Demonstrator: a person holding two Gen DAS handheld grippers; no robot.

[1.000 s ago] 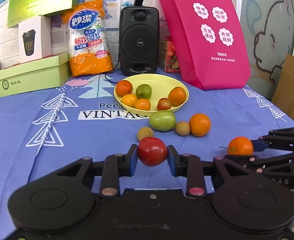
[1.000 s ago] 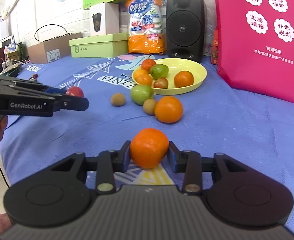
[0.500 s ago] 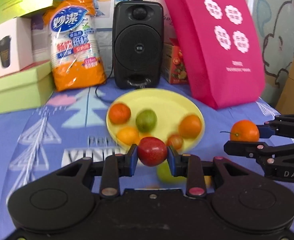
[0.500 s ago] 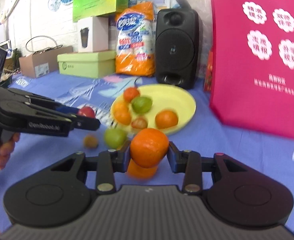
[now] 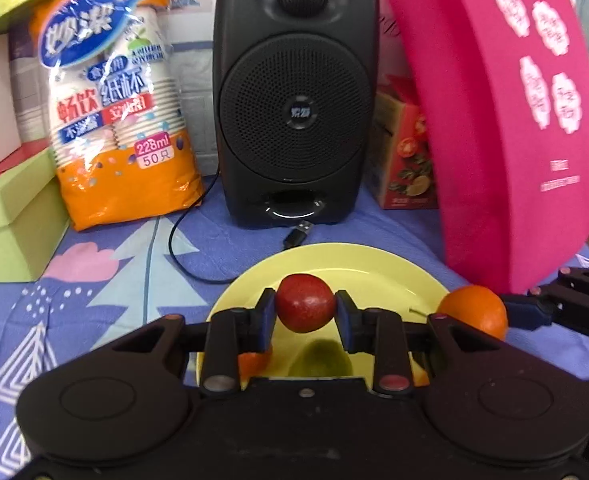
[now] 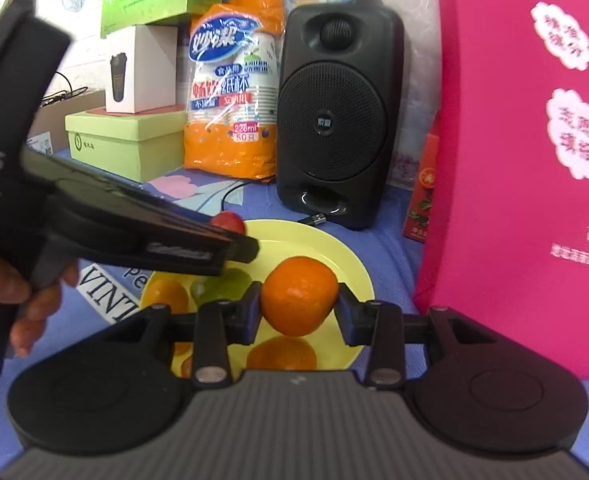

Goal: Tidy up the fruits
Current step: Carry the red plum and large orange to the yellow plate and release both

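Observation:
My left gripper (image 5: 305, 309) is shut on a red apple (image 5: 304, 308) and holds it above the yellow plate (image 5: 358, 268). My right gripper (image 6: 299, 295) is shut on an orange (image 6: 299, 295) and holds it above the same plate (image 6: 326, 248). The orange also shows at the right of the left wrist view (image 5: 474, 311). The red apple peeks above the left gripper's finger in the right wrist view (image 6: 228, 221). On the plate lie a green fruit (image 5: 320, 358) and oranges (image 6: 282, 354), partly hidden by the grippers.
A black speaker (image 5: 294, 92) with a loose cable stands just behind the plate. A pink bag (image 5: 506, 120) stands at the right, a bag of paper cups (image 5: 118, 104) and a green box (image 5: 10, 216) at the left. A small red carton (image 5: 408, 160) sits between speaker and bag.
Both grippers have moved forward with their fruits and now hang over the plate. The loose fruits on the cloth have dropped out of view.

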